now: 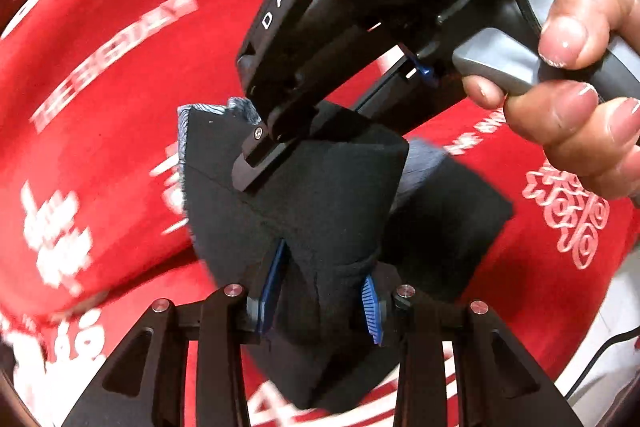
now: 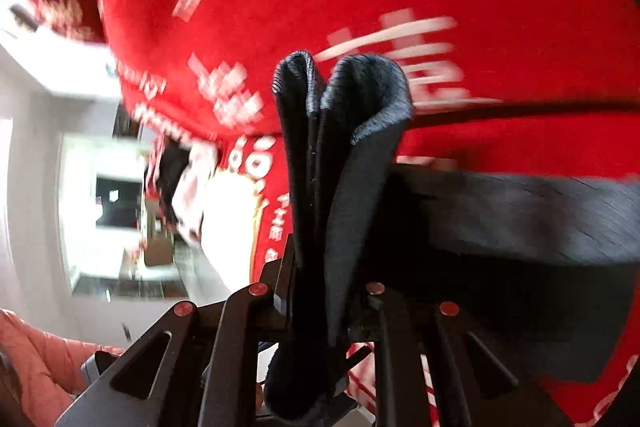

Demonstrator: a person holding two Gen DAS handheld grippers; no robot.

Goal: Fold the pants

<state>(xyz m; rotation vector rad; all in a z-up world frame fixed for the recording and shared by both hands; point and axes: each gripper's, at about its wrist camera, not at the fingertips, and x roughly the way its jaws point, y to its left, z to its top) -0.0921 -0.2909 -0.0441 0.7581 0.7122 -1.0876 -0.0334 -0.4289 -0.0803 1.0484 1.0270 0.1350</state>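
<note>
Pants (image 1: 316,187): dark, soft woven cloth, lifted clear of red cloth (image 1: 120,99) printed with white lettering; bunched and draped, folded edge showing pale ribbed inner weave at far left corner. Judged light, limp, non-slippery; no stiffness to hold a crease unaided, likely to sag wherever unsupported. Best taken at doubled hems or corners, through several layers at once, both grips kept level.

Left gripper (image 1: 320,291): black linkage arms, blue ribbed pads (image 1: 370,307); jaws nearly closed, pinched on a thick wad of the dark fabric at near centre.

Right gripper (image 1: 260,155): black housing with white letters, grey handle clasped by a hand (image 1: 580,87) at right; slim tips clamped onto the upper fold, just beyond the left grip. Own view: layered fabric (image 2: 340,155) standing upright between near-closed jaws, rolled edges at top, remainder trailing right.

Background: blurred, white room at left, pink sleeve (image 2: 44,359) near left corner.
</note>
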